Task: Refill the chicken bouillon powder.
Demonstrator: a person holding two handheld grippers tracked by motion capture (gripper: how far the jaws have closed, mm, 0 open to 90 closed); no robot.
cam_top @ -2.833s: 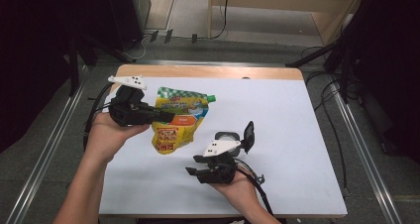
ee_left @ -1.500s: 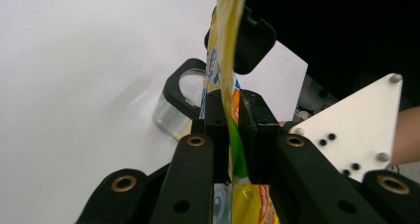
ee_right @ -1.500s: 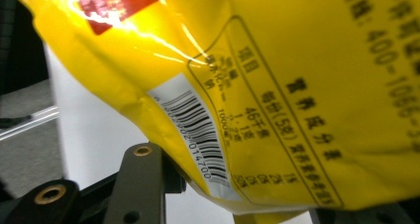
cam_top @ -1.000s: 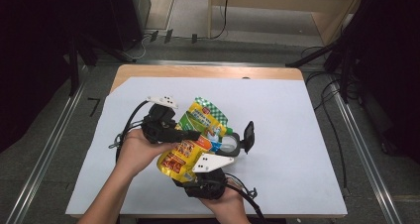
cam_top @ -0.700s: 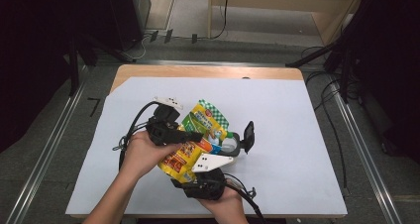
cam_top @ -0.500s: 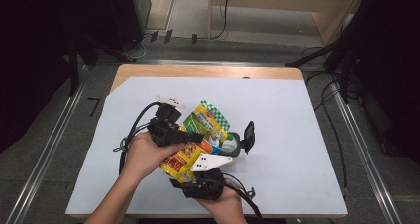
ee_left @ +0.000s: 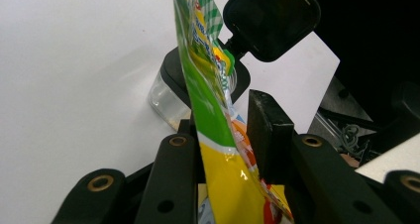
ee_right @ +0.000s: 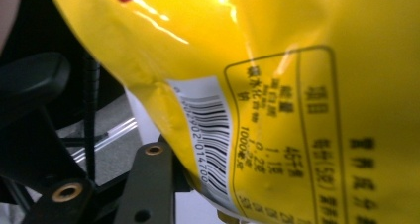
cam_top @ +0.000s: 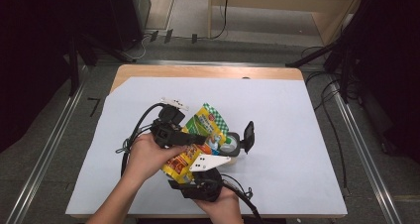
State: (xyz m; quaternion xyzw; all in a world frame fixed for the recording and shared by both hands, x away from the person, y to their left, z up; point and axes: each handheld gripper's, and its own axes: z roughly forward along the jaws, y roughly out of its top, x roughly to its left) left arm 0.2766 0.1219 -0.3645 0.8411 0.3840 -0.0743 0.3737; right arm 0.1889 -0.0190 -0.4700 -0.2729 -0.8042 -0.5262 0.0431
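Black jaws of the left gripper stand on either side of a yellow and green pouch, which hangs edge-on between them. One jaw lies against the pouch's flat side; the other stands just beside the far face, with a thin gap showing near its tip. These jaws have just been opening a little, with the pouch between them. From above, the left gripper crosses the middle of the pouch, and the person's left hand wraps its body.

Beyond the pouch, in the left gripper view, sits a clear jar with a black rim, and a black flip lid stands open above it. The pouch's green tip rests right at the jar's mouth. The high view shows the same jar just beside the pouch's top corner, with the lid upright on its far side.

The right gripper reaches up from the near edge toward the jar, held by the right hand. In the right gripper view the pouch's yellow back, with a barcode and printed box, hangs close in front of the camera and hides most of the jaws, so I cannot tell how they stand or whether they grip the jar.

Everything sits over a white sheet on the wooden table.
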